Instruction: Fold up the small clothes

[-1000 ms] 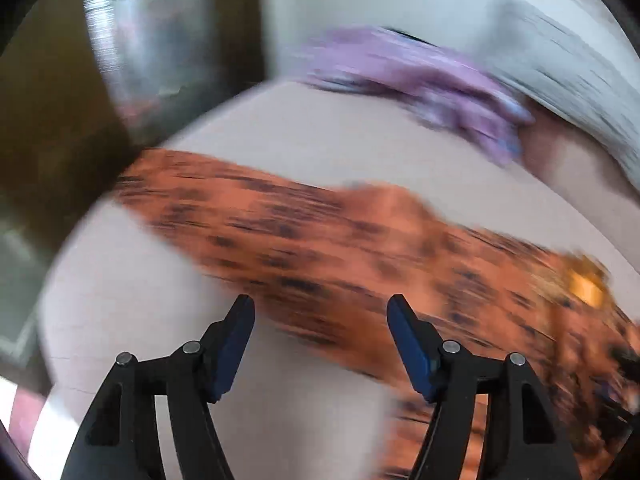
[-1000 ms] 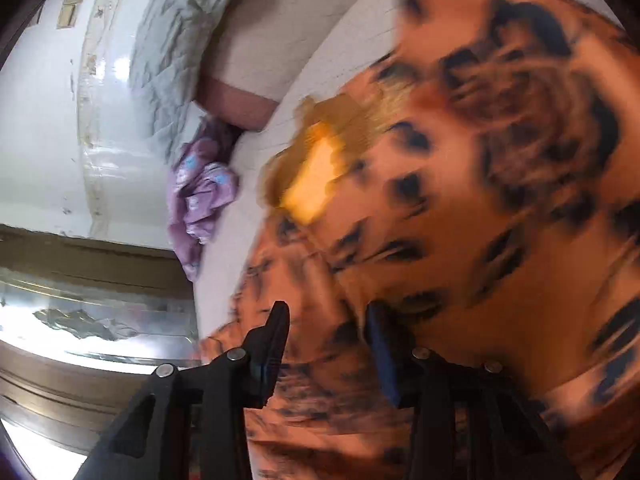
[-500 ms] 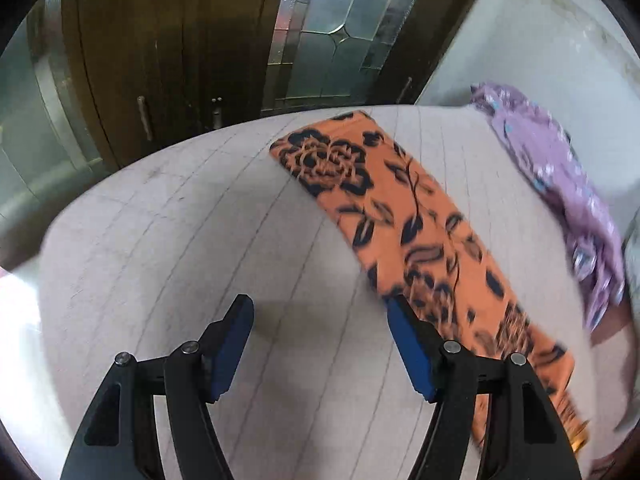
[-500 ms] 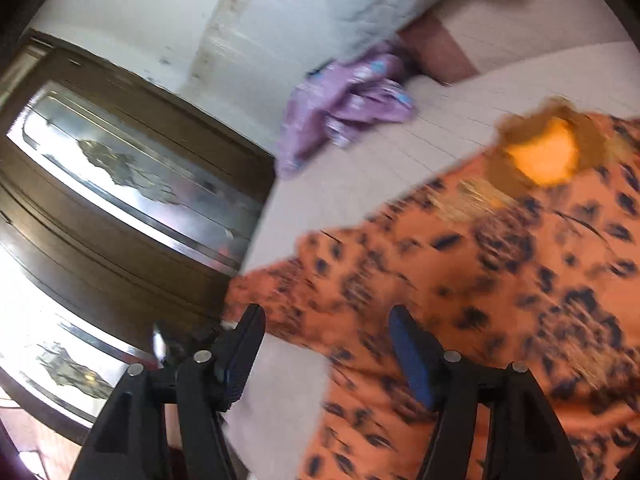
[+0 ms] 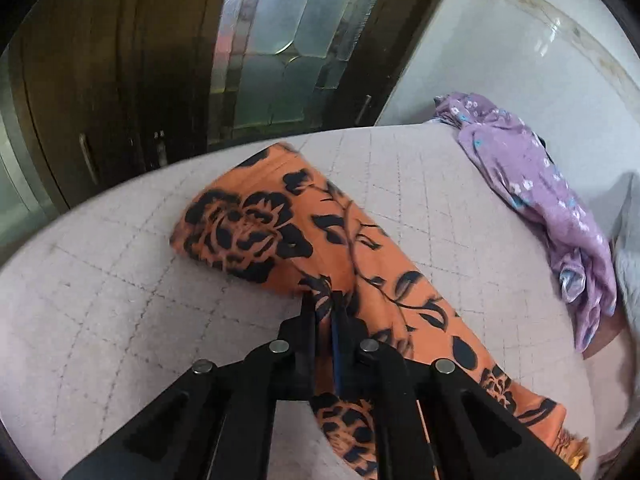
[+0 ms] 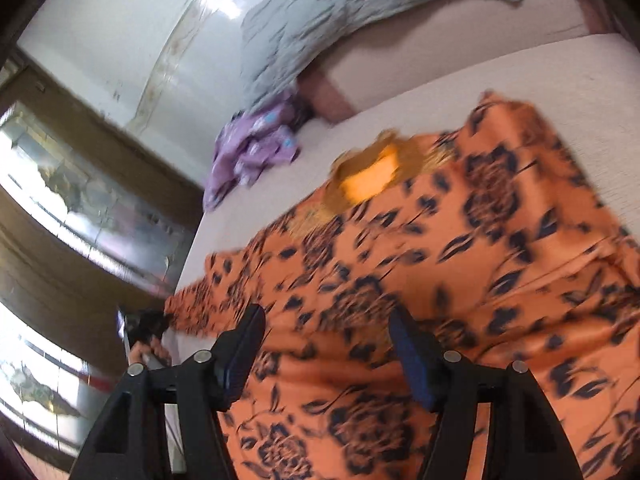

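- Left claw (image 5: 325,312) is pinching the near edge of the orange floral garment's (image 5: 344,248) sleeve, spread flat on the bed (image 5: 120,300).
- Right claw (image 6: 326,344) hangs spread over the body, gripping nothing.
- I'd fold the sleeve inward slowly, keeping it low so it doesn't bunch.

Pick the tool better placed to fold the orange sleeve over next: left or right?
Left. The left tool is shut on the orange floral top at its sleeve edge, so it could likely carry it over. The right tool is open above the body, gripping nothing.
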A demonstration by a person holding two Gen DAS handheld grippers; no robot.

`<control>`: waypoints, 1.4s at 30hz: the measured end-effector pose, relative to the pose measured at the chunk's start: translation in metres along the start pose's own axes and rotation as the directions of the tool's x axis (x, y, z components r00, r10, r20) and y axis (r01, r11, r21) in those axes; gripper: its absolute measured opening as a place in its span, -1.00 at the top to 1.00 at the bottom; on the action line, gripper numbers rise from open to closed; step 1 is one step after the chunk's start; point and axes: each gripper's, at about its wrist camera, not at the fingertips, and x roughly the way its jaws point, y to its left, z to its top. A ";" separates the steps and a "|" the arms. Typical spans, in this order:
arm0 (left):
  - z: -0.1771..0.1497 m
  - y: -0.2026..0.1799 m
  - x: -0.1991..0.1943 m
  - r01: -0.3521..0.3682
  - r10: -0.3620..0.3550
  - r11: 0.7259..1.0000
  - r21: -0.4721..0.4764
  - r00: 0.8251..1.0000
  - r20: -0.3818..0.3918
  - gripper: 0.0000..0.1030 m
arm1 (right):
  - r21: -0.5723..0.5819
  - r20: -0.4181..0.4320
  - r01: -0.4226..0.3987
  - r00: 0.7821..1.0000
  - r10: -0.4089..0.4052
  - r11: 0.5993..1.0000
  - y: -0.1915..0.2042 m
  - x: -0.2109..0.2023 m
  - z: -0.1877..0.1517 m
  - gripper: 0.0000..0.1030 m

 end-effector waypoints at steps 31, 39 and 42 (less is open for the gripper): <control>-0.229 -0.263 -0.169 0.245 -0.240 0.688 0.683 0.965 -0.105 -0.36 | 0.291 0.175 -0.127 0.982 0.078 0.948 -0.080 -0.058 0.045 -0.35; -0.210 -0.237 -0.106 0.065 -0.003 0.766 0.639 0.995 -0.096 -0.36 | 0.067 0.057 0.062 0.996 -0.066 0.996 -0.029 0.006 0.064 -0.35; -0.224 -0.244 -0.093 0.036 0.053 0.734 0.678 0.992 -0.111 -0.36 | -0.174 0.037 0.274 0.962 -0.272 0.946 0.014 0.040 0.077 -0.35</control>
